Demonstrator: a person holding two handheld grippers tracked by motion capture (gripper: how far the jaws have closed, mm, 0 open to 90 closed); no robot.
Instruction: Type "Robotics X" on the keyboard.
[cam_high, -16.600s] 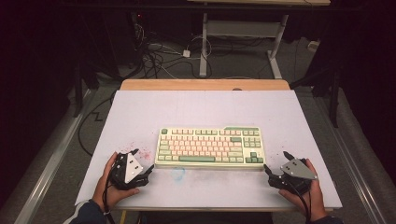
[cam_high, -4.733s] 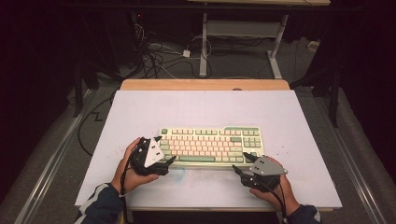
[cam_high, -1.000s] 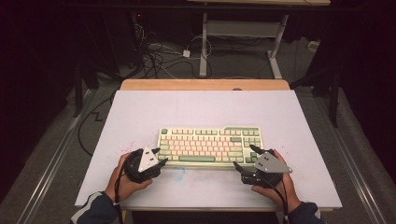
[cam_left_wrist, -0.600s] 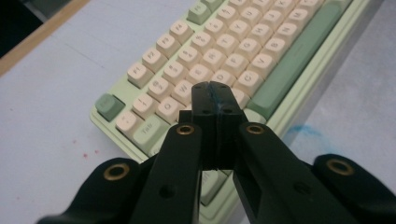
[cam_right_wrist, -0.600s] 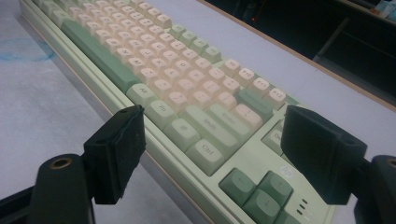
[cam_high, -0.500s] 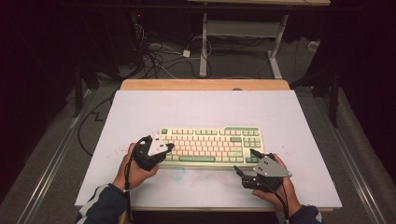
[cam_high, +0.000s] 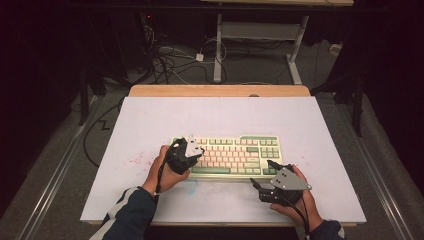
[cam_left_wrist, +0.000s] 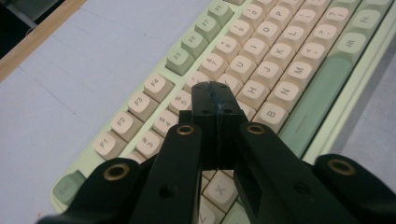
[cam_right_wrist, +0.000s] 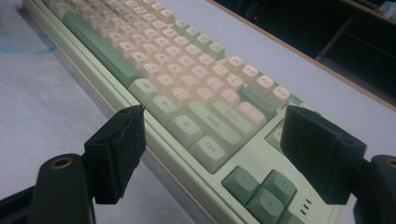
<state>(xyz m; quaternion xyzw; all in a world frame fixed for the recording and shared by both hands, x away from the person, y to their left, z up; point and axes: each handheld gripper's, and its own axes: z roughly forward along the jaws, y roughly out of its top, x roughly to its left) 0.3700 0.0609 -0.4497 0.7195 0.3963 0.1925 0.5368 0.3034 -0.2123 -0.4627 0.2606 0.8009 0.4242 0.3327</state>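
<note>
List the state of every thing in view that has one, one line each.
Keyboard: flat on the white table, keys up, near edge facing the person.
Left gripper: jaws shut with nothing between them, tips over the upper letter and number rows.
Right gripper: jaws open, straddling the keyboard's near right corner, pads apart from it.
Spacebar: unpressed, nothing on it.

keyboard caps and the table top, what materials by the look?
Keyboard caps: likely moulded plastic, matte cream and green, with printed legends and soft rounded edges. Table top: looks like a pale matte sheet, maybe laminate or paper, over a wooden board whose bare edge shows at the far side.
</note>
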